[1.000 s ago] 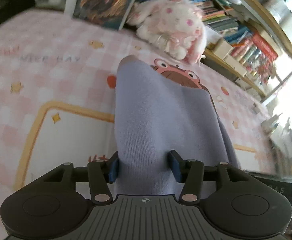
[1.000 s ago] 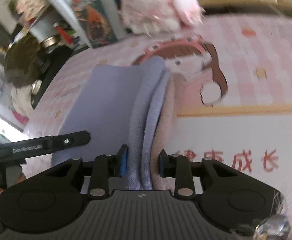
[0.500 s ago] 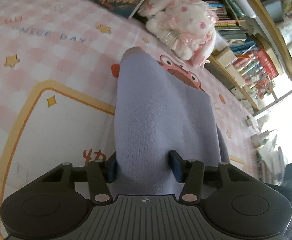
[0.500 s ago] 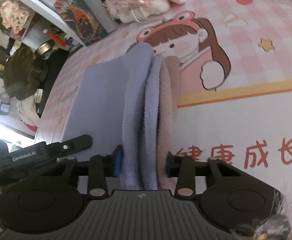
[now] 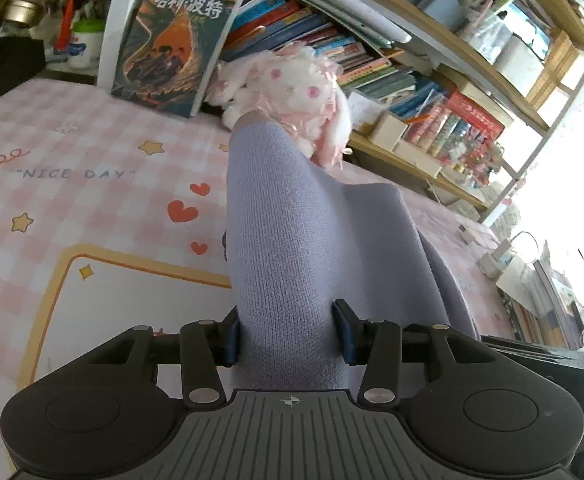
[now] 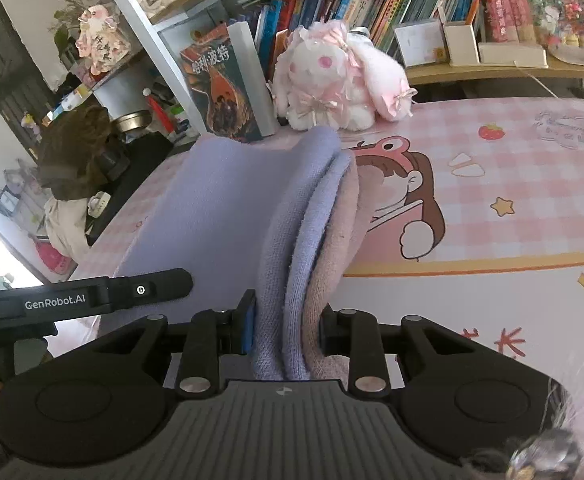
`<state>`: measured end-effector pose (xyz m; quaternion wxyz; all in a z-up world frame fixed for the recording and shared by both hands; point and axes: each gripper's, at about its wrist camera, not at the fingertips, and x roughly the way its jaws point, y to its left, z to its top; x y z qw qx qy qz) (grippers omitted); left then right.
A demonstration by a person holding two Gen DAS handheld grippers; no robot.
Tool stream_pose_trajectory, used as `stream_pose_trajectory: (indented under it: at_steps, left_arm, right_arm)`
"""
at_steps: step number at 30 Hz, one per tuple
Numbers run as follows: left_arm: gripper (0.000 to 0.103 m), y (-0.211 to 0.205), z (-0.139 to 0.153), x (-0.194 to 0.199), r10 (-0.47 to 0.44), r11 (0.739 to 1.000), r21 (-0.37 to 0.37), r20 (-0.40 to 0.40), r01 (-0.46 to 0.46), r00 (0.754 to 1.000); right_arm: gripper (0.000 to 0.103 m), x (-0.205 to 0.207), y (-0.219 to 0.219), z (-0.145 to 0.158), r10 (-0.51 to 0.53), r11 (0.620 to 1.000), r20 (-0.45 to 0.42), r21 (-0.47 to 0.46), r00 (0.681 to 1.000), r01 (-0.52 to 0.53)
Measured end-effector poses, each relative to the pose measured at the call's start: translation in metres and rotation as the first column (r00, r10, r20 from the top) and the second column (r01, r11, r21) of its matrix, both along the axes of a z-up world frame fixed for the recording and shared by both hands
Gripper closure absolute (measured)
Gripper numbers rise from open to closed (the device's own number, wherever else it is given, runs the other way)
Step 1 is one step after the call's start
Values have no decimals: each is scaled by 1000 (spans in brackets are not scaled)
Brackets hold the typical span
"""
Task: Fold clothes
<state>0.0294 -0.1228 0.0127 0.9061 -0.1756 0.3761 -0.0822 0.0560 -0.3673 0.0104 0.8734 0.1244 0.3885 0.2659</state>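
A lavender knit garment [image 5: 292,248] with a pale pink inner layer is held up between both grippers above the pink checked table mat [image 5: 72,184]. My left gripper [image 5: 286,332] is shut on one end of it; the cloth bulges forward between the fingers. My right gripper [image 6: 286,330] is shut on the other end, where several folded layers [image 6: 311,248] stack edge-on. The cloth spans leftward in the right wrist view to the left gripper's black body [image 6: 84,300]. The fingertips are hidden by the cloth.
A white and pink plush rabbit [image 6: 331,80] sits at the back of the mat [image 6: 491,200], next to an upright book [image 5: 176,40]. Bookshelves [image 5: 411,80] line the far edge. A dark bundle [image 6: 80,148] lies off the mat's left side.
Both grippers have lifted and tilted up with the garment, so the shelves and plush rabbit now fill the upper view. Both grips stay shut on the cloth.
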Motion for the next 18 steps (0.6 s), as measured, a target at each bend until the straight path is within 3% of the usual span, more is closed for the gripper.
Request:
stream_pose_trajectory:
  at_steps: [18]
  left_arm:
    - [59,-30,5,-20,-16,1000,9,5,16,1000]
  right_arm:
    - [77,-26,-25,2,-16,1000,3,2,1000,16]
